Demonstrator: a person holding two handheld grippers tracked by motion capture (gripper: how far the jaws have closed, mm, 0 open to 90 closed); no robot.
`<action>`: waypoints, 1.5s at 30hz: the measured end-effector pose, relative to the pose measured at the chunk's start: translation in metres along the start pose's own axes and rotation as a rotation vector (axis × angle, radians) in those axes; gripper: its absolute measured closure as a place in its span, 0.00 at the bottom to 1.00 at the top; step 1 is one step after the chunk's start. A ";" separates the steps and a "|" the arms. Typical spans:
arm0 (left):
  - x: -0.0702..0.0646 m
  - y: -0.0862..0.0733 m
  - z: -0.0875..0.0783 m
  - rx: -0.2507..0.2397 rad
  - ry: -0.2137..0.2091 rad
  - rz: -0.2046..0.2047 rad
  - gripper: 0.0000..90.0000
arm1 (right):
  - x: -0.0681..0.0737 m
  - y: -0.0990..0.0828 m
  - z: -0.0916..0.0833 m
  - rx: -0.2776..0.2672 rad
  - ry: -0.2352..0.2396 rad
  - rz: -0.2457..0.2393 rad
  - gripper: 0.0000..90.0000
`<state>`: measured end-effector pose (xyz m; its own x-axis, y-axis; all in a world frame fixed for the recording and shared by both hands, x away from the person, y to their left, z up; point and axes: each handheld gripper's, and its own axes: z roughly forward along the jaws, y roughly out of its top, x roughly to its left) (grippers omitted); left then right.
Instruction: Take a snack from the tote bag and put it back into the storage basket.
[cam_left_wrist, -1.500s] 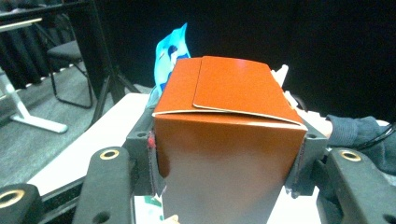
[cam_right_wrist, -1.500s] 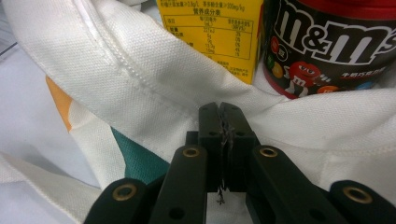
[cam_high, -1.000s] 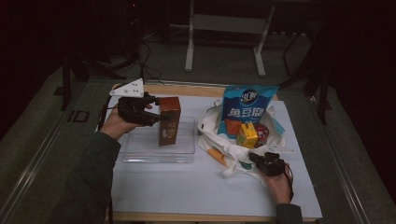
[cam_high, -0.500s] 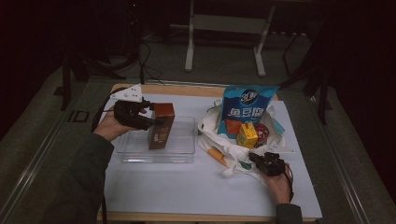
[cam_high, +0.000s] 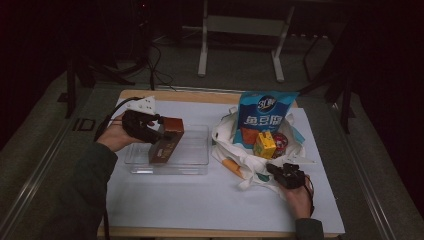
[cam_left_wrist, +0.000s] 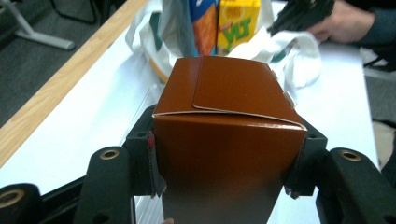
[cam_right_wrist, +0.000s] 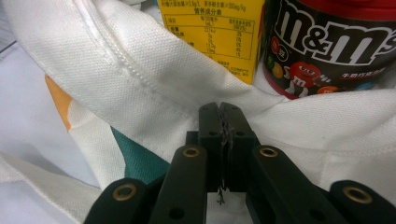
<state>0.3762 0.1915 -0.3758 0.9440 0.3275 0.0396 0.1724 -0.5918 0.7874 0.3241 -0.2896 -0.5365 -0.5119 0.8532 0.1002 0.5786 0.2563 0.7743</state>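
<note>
My left gripper (cam_high: 160, 131) is shut on a brown carton (cam_high: 167, 140), its pads pressing both sides of the carton (cam_left_wrist: 224, 116). The carton leans over with its lower end in a clear plastic tray (cam_high: 195, 165). At the right, my right gripper (cam_high: 277, 171) is at the front edge of a white cloth bag (cam_high: 235, 160). Its jaws (cam_right_wrist: 223, 123) are closed together, pinching the bag's cloth (cam_right_wrist: 140, 70). In the bag stand a blue snack packet (cam_high: 265, 117), a yellow juice carton (cam_right_wrist: 210, 32) and a red M&M's can (cam_right_wrist: 331, 46).
A white sheet (cam_high: 200, 210) covers the wooden table, whose edge (cam_high: 190, 95) shows at the back. A white three-cornered plate (cam_high: 142, 105) sits on the left gripper. Beyond the table stand dark frame legs (cam_high: 202, 45) and cables on the floor.
The brown carton has gone from upright to leaning and has sunk lower into the tray, a little to the left. The right gripper has stayed on the bag.
</note>
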 end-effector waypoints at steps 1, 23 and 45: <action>0.000 -0.001 0.000 0.009 0.002 -0.001 0.48 | 0.000 0.000 0.000 0.000 0.000 -0.001 0.98; -0.006 0.003 0.029 0.200 -0.053 0.027 0.45 | 0.001 0.000 0.000 0.000 -0.005 -0.005 0.98; -0.027 0.016 0.100 0.282 -0.129 0.019 0.40 | 0.000 0.000 0.000 0.000 -0.001 -0.002 0.98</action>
<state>0.3813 0.0998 -0.4255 0.9727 0.2288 -0.0397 0.2082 -0.7837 0.5852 0.3240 -0.2896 -0.5365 -0.5125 0.8531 0.0977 0.5775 0.2582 0.7745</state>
